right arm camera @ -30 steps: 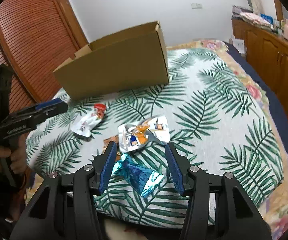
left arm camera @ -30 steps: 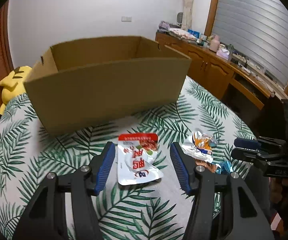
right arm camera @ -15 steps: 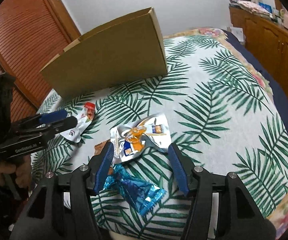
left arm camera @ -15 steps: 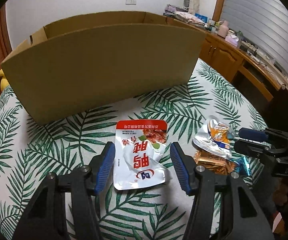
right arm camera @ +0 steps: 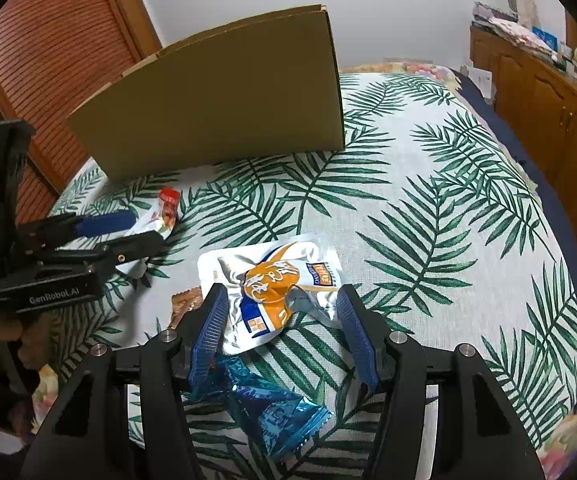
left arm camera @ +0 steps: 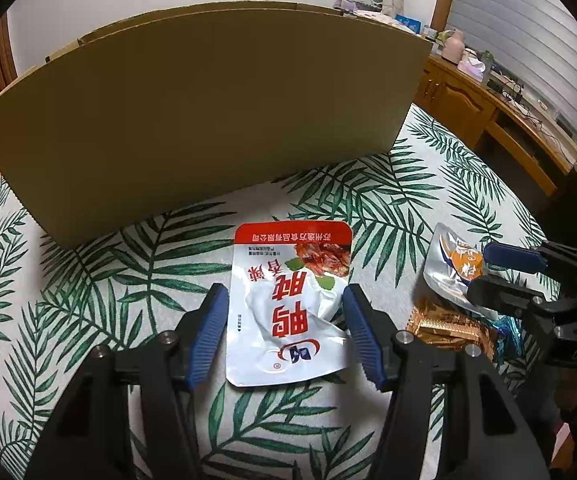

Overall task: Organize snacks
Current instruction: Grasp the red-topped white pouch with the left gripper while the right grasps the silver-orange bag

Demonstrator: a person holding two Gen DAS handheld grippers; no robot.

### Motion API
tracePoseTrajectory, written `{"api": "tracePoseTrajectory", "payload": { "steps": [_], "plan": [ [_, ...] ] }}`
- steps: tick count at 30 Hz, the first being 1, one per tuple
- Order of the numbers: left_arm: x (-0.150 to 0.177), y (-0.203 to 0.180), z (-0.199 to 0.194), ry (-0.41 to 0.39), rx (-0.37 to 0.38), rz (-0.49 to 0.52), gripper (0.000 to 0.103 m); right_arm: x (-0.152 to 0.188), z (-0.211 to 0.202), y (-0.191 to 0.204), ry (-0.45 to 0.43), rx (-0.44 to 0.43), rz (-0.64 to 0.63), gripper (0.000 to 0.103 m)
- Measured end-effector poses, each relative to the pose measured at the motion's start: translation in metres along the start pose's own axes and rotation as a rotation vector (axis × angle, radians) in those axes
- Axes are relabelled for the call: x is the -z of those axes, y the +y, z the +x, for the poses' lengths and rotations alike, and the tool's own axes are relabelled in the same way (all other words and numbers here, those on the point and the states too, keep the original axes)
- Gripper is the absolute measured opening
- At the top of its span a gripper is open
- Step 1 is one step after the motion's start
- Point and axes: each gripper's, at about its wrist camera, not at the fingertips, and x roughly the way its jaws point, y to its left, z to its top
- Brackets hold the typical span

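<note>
A white and red snack pouch (left arm camera: 288,304) lies on the leaf-print cover between the open fingers of my left gripper (left arm camera: 284,300); it also shows in the right wrist view (right arm camera: 160,216). A silver and orange pouch (right arm camera: 272,284) lies between the open fingers of my right gripper (right arm camera: 280,298); it also shows in the left wrist view (left arm camera: 448,268). A blue wrapper (right arm camera: 268,408) lies under the right gripper, and a brown wrapper (left arm camera: 444,328) lies beside it. The cardboard box (left arm camera: 208,120) stands open behind the snacks.
The leaf-print bed cover (right arm camera: 428,220) stretches to the right. A wooden cabinet (right arm camera: 548,92) with clutter runs along the right wall. Brown louvred doors (right arm camera: 48,52) stand at the left. My left gripper shows in the right wrist view (right arm camera: 128,232).
Both grippers have moved down and forward towards the snacks. The left one now straddles the white and red pouch, the right one the silver and orange pouch. Both stay open.
</note>
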Motion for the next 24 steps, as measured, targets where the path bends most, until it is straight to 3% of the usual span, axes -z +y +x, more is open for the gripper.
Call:
{"api": "tracePoseTrajectory", "payload": {
  "steps": [7,13,17,24],
  "plan": [
    [0.004,-0.010,0.008,-0.021,-0.062,0.067,0.069,-0.002,0.009,0.001,0.013,0.018,-0.021,0.063],
    [0.004,-0.010,0.009,-0.034,-0.056,0.067,0.070,-0.002,0.012,0.002,0.012,0.021,-0.031,0.063],
    [0.005,-0.005,0.006,-0.036,-0.046,0.070,0.060,-0.003,0.014,0.003,0.012,0.020,-0.035,0.063],
    [0.009,0.004,-0.002,-0.023,-0.002,0.077,0.058,-0.009,0.021,0.013,0.027,0.018,-0.075,0.068]
  ]
}}
